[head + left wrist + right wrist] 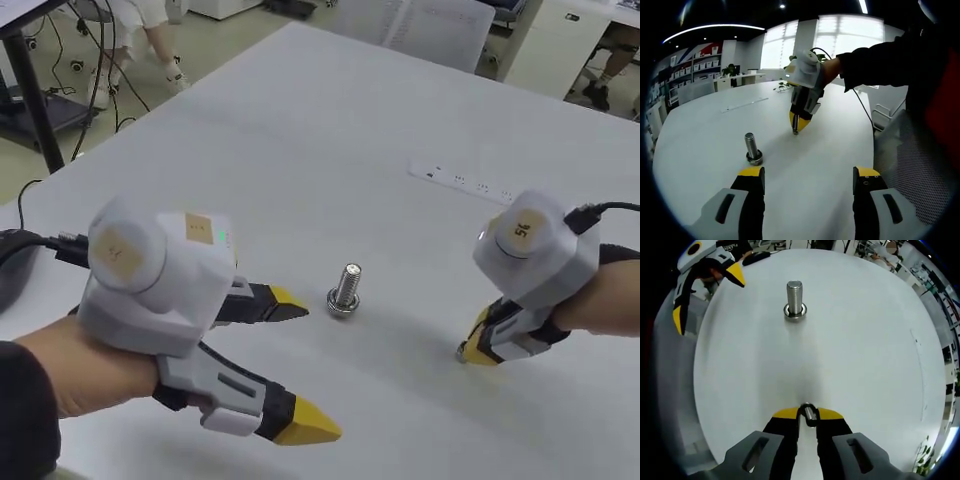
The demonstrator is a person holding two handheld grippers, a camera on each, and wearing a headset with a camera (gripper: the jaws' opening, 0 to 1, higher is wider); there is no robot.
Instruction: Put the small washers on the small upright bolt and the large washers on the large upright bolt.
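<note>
A large steel bolt stands upright in the middle of the white table, with a washer ring around its base. My left gripper hovers open to the left of the bolt, nothing between its yellow tips. My right gripper points down at the table to the bolt's right, shut on a small metal piece that looks like a small bolt. Its lower end is at the tabletop.
A white power strip lies on the table behind the right gripper. A dark cable and object sit at the left table edge. Chairs and a person's legs are beyond the far edge.
</note>
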